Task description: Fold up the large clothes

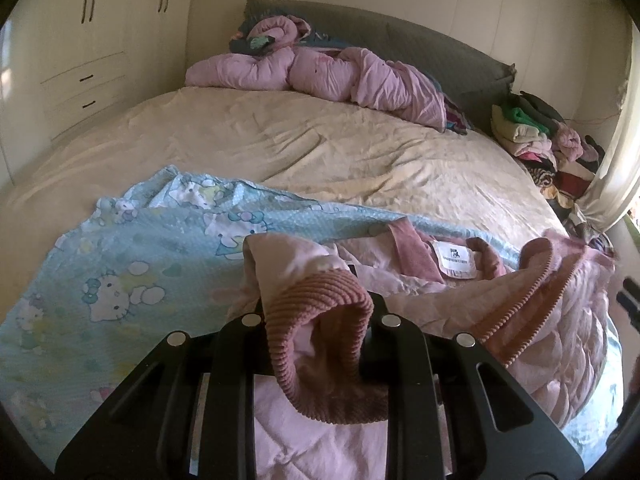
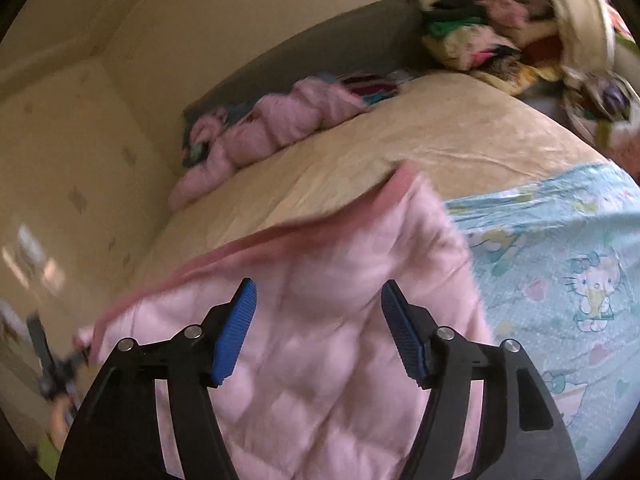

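A pink quilted jacket (image 1: 440, 292) with darker ribbed trim lies spread on a blue cartoon-print sheet (image 1: 140, 264) at the near end of the bed; its white label (image 1: 456, 258) faces up. My left gripper (image 1: 316, 306) is shut on the jacket's ribbed cuff (image 1: 320, 344), which bunches up over the fingers. In the right wrist view my right gripper (image 2: 319, 286) stands open, its blue pads (image 2: 236, 332) wide apart and touching nothing, with the jacket (image 2: 320, 380) lying below and between them. The blue sheet (image 2: 560, 260) shows to the right of it.
The cream bed (image 1: 320, 140) stretches ahead, with a rumpled pink duvet (image 1: 320, 68) against the grey headboard (image 1: 400, 36). A heap of mixed clothes (image 1: 540, 140) sits at the far right by a curtain (image 1: 608, 168). Cupboards with drawers (image 1: 80, 60) line the left wall.
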Available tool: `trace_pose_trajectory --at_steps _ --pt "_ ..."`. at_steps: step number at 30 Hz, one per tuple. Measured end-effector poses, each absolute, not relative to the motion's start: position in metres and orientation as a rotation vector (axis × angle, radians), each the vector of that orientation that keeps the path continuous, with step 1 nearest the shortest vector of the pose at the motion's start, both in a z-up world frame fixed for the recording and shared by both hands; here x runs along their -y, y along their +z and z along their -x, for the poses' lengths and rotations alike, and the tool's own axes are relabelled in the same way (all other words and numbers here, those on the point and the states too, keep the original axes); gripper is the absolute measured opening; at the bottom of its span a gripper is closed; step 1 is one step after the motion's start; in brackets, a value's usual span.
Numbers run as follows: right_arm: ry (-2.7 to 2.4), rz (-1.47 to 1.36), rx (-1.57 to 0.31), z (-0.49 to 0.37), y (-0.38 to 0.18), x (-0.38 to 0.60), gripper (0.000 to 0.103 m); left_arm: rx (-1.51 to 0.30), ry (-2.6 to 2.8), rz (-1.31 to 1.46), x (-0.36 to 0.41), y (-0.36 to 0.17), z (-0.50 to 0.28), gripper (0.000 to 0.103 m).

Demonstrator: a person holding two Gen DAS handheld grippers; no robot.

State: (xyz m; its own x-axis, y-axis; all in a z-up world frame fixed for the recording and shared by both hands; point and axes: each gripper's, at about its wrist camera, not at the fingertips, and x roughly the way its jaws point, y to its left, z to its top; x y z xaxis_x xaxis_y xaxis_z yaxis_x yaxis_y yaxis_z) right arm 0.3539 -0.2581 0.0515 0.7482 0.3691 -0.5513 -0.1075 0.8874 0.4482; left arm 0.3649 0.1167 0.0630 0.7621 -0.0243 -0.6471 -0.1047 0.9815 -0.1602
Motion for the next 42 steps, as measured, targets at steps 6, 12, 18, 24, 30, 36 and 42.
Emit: trace_pose_trajectory --at_steps 6,12,18,24,30,36,42 --pt "0.362 -0.216 -0.870 -0.348 0.000 0.188 0.065 -0.700 0.028 0.206 -0.114 0.059 -0.366 0.029" --pt "0.318 -0.217 -0.907 -0.352 -0.027 0.173 0.071 -0.624 -0.024 0.232 -0.115 0.076 -0.350 0.081" --pt "0.294 -0.285 -0.818 -0.342 -0.006 0.204 0.071 -0.558 0.032 0.157 -0.124 0.087 -0.326 0.090" --pt "0.111 -0.277 -0.756 -0.329 0.000 0.268 0.076 -0.719 0.070 0.139 -0.142 0.025 -0.330 0.090" --pt "0.084 -0.288 -0.829 -0.338 -0.024 0.307 0.076 -0.831 0.054 0.200 -0.150 -0.020 -0.332 0.089" --pt "0.053 -0.238 -0.882 -0.354 -0.044 0.292 0.037 -0.837 0.060 0.069 -0.124 -0.023 -0.347 0.022" --pt "0.016 -0.236 -0.857 -0.375 -0.039 0.288 0.014 -0.814 0.087 0.039 -0.123 -0.008 -0.374 0.015"
